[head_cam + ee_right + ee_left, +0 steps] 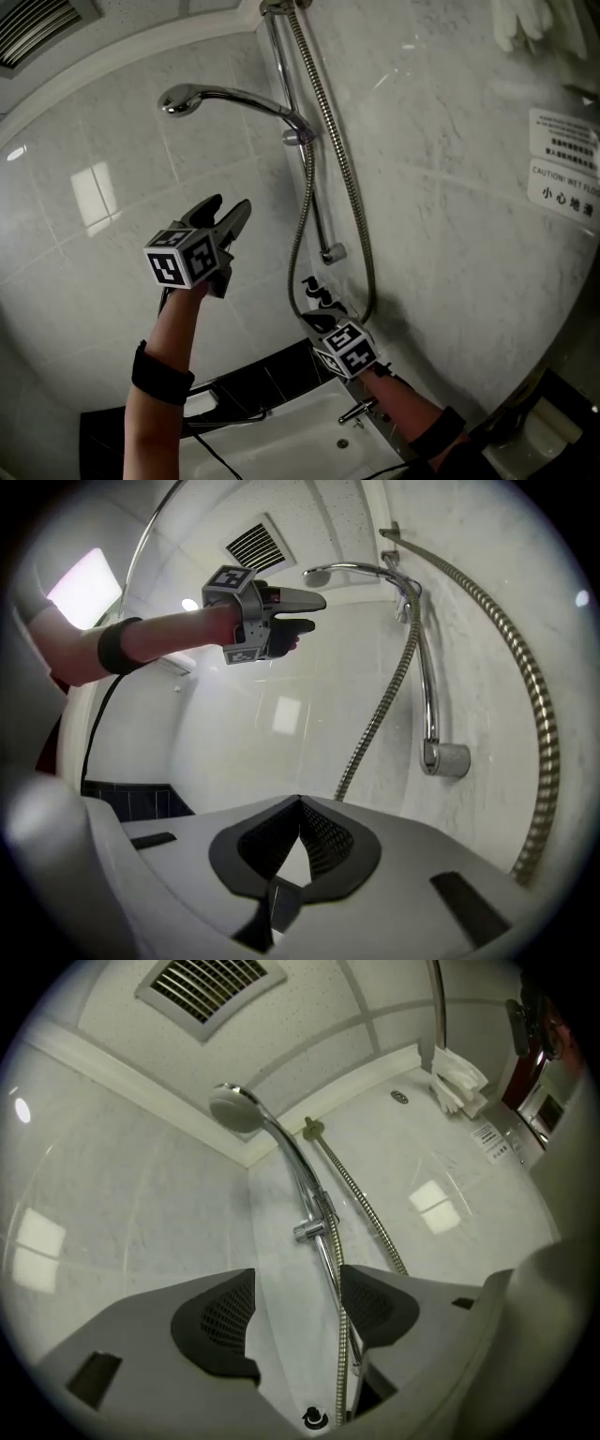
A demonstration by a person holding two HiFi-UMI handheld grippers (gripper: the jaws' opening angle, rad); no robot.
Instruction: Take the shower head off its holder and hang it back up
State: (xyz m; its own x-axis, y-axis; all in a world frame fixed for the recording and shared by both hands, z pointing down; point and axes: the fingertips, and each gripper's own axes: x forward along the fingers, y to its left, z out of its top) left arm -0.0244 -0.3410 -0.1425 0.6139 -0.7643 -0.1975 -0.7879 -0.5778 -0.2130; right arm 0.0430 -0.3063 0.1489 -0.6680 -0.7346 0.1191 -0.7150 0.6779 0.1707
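The shower head (183, 98) sits in its holder (298, 134). The left gripper (231, 203) is open and empty below it; the right gripper (298, 803) is closed, empty.

1. Pale, glossy marble walls (450, 216); square light patch (94, 197) at left of centre.
2. Slatted ceiling vent (33, 28), upper left corner.
3. Wet-floor sign (562, 183), right edge.
4. White basin (281, 448) and dark tiles (267, 380), bottom centre.
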